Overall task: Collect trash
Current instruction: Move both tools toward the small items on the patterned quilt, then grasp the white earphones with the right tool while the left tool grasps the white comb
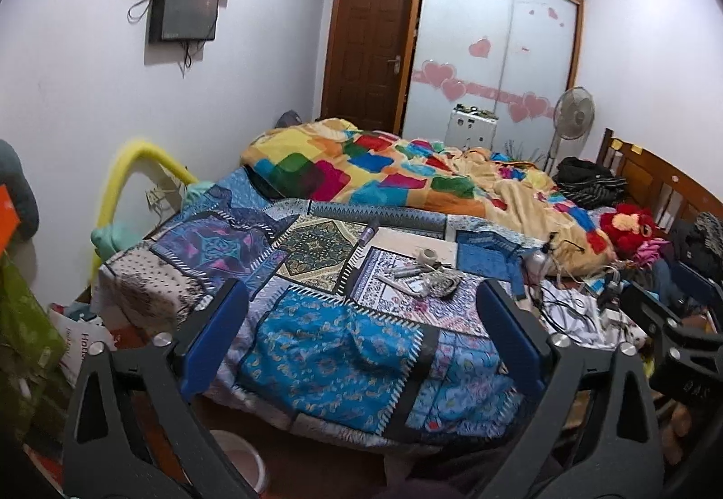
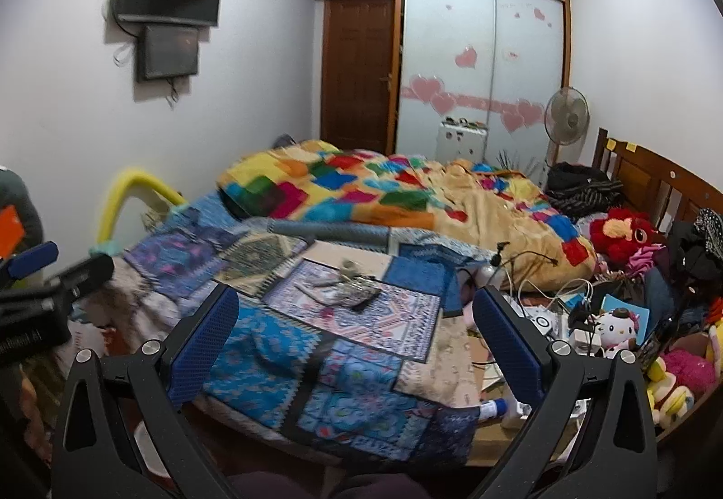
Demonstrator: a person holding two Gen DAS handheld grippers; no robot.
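Blue patchwork covers the near half of the bed (image 1: 316,345), and that is where my work lies. I hold my left gripper (image 1: 361,336) wide open and empty over the foot of the bed, jaws spread well apart, and my right gripper (image 2: 357,336) the same, so either one can drop onto whatever I choose first. Neither touches the quilt.

The trash I judge worth collecting is the small heap of scraps (image 1: 422,273) in the middle of the patchwork quilt, ahead of both grippers: a roll of what looks like tape (image 1: 427,256), some crumpled wrappers and thin sticks, though the heap is too small for me to name each piece. It lies partly on a pale board (image 1: 406,244), probably because that flat patch served as a tray on the soft bedding.

Beyond it the bright checked blanket (image 1: 397,174) is bunched up. To my right a tangle of cables (image 2: 537,296) and plush toys (image 2: 614,329) crowds the bedside; those I judge belongings, not rubbish.

A pale bucket (image 1: 239,467) shows on the floor under my left gripper, likely the bin. Nothing is collected yet
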